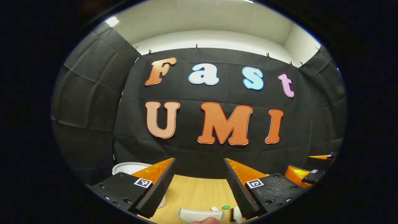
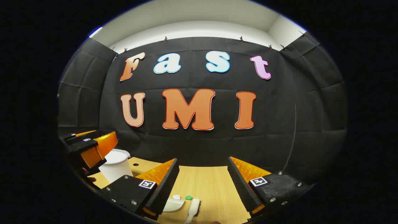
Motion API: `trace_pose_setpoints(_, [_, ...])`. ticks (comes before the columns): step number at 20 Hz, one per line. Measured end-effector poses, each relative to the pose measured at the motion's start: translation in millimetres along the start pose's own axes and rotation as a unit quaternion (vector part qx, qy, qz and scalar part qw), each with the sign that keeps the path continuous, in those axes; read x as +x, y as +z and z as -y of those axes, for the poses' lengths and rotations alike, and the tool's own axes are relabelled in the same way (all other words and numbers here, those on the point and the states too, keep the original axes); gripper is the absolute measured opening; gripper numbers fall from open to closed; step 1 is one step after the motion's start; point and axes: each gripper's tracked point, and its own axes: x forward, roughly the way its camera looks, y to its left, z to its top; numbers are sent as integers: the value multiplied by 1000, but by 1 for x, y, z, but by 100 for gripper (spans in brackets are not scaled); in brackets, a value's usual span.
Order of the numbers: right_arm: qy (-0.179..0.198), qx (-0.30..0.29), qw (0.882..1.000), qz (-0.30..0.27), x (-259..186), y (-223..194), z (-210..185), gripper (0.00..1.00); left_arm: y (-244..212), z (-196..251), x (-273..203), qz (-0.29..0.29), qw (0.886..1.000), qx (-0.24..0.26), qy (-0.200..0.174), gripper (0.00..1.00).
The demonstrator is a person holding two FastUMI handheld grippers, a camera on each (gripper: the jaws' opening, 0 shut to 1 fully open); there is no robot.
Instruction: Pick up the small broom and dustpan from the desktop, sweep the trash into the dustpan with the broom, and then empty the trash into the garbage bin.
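Both claws, left (image 1: 199,186) and right (image 2: 202,189), gape wide and empty above the pale wooden worktop (image 2: 211,183); the small white broom (image 2: 193,210) and white plastic dustpan (image 2: 172,205) lie just below the right one.

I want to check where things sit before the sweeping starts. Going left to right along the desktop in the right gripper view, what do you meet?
The other hand-held gripper → white garbage bin → dustpan → white scrap → green scrap → small broom.

Even overhead light, sharp focus, strong fisheye bending at edges, dim lower rim
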Motion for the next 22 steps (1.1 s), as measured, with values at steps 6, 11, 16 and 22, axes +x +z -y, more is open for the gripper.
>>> trace_pose_setpoints(6, [2, 4, 1000, -12, -1, -9, 13, 94, -5, 20, -6, 0, 1000, 10, -8, 94])
trace_pose_setpoints(11, [4, 2, 1000, -8, -4, -9, 17, 94, -11, 19, -9, -7, 1000, 16, -6, 94])
trace_pose_setpoints(16, [-3, -2, 1000, -1, -5, -8, 20, 94, -15, 9, -3, -10, 1000, 15, -5, 94])
trace_pose_setpoints(22, [-7, -5, 1000, -3, -7, -10, 11, 94, -18, -4, 2, -14, 999, -29, -11, 94])
